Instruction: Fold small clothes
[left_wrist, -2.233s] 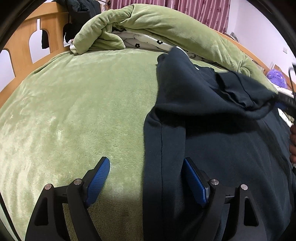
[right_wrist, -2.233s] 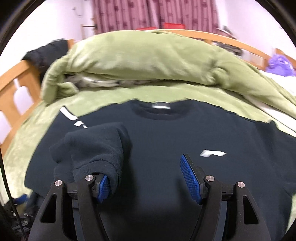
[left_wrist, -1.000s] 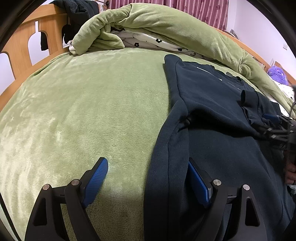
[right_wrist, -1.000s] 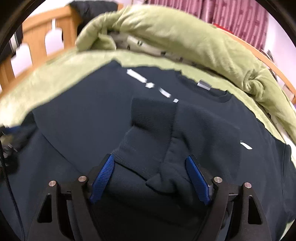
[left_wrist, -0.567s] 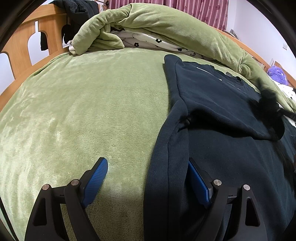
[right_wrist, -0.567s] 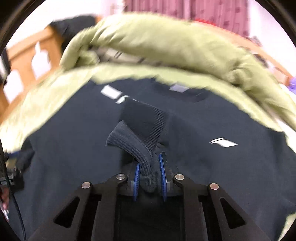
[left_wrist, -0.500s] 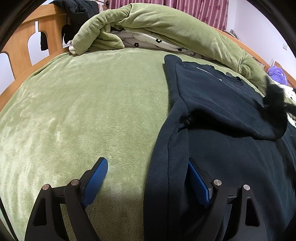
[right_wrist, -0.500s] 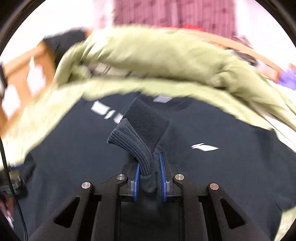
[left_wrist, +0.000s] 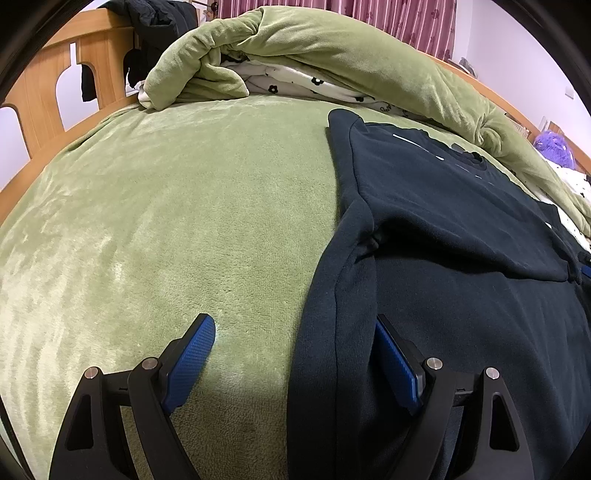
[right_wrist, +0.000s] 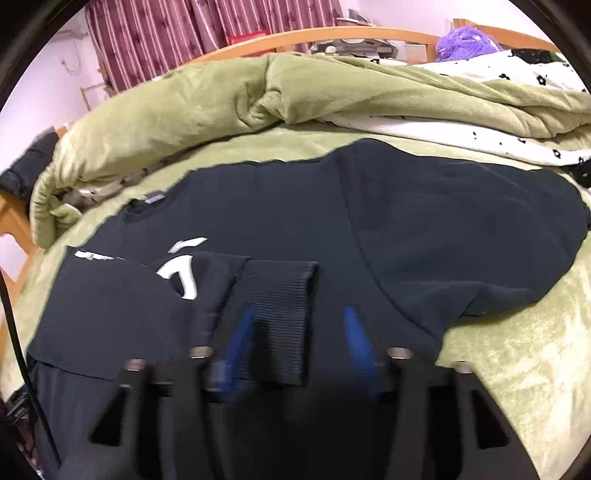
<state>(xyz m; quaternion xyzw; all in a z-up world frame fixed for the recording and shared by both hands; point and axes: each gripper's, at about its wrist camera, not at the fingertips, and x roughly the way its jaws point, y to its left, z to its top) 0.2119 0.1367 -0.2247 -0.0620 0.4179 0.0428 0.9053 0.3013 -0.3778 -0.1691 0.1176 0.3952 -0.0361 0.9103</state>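
The dark sweatshirt (right_wrist: 424, 221) lay flat on the green blanket (left_wrist: 184, 221). It looked soft and floppy, best pinched at its ribbed cuff (right_wrist: 277, 291). The right gripper (right_wrist: 295, 343) was opening around that cuff. The left gripper (left_wrist: 295, 362) gaped, empty.

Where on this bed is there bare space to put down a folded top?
The widest bare patch is the green blanket, bordered by the wooden bed frame, the rolled quilt and the dark sweatshirt. A narrower strip of blanket lies past the sweatshirt's other sleeve. The sweatshirt itself and the quilt pile are crowded.
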